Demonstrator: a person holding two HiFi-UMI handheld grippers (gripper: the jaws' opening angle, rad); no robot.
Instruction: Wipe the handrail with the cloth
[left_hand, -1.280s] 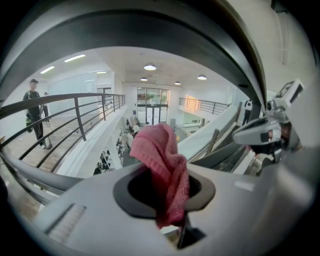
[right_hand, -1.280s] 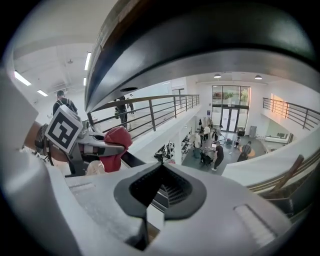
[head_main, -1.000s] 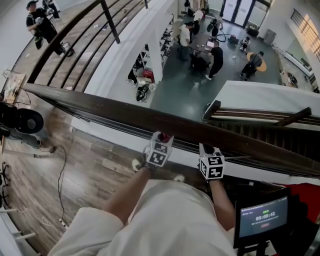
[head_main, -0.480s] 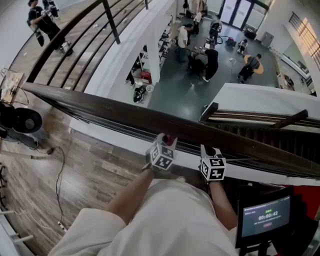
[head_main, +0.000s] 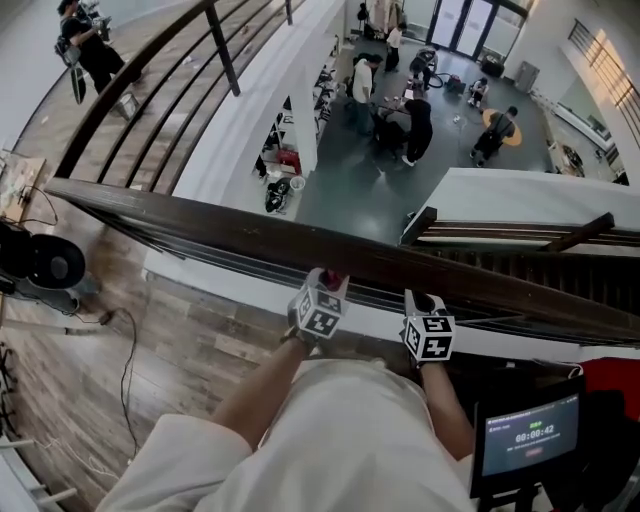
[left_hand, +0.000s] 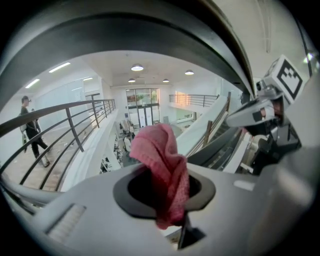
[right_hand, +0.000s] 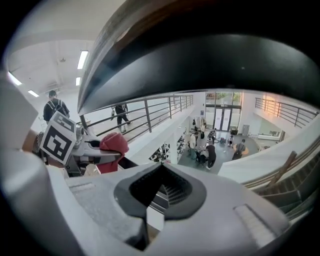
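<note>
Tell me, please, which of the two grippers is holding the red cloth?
The left gripper: its jaws are shut on the red cloth, which sticks up between them. The right gripper has its jaws together with nothing between them.

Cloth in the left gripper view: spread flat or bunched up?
Bunched up. The pink cloth rises as a crumpled wad from the left gripper, jaws closed on it; none lies flat.

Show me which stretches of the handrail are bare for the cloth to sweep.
The handrail is bare from the left gripper, shut on the cloth, out to the frame's left edge, and again beyond the right gripper. Crowded only between the two grippers.
</note>
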